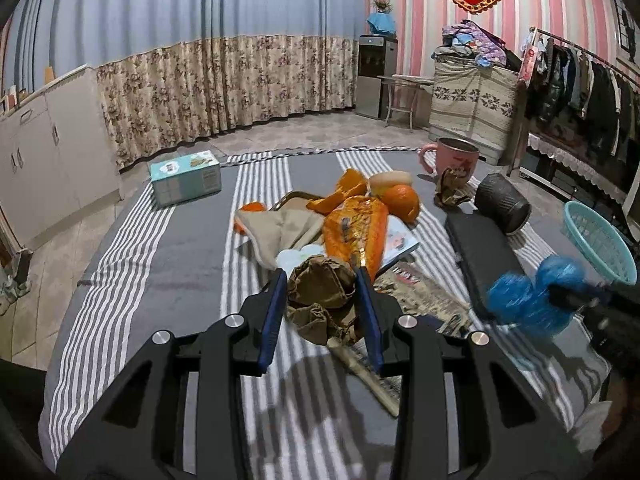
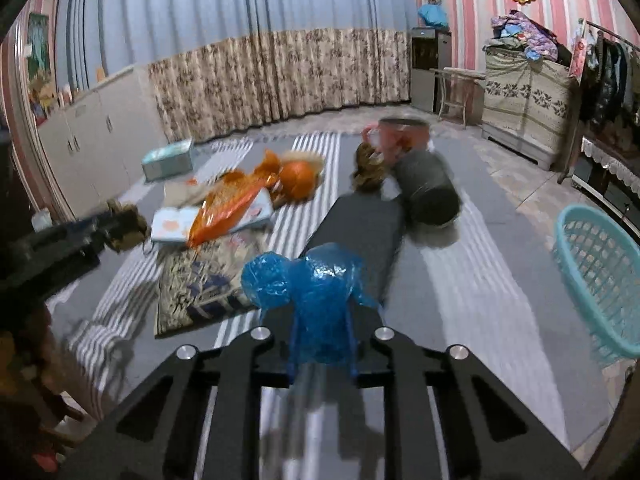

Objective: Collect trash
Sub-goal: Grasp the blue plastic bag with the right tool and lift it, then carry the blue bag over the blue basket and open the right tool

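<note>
Left gripper: matt black plastic body, blue pads, bright metal rivets; its jaws grip a brown paper wad, creased and dull. Right gripper: same finish; jaws closed on a blue plastic bag, thin, crinkled, glossy. Striped cloth over the tabletop: woven, matt. Orange wrapper: shiny foil-like plastic. Basket: smooth turquoise plastic lattice. Pink mug: glossy. Dark jar: ribbed, matt. Box: printed cardboard.
</note>
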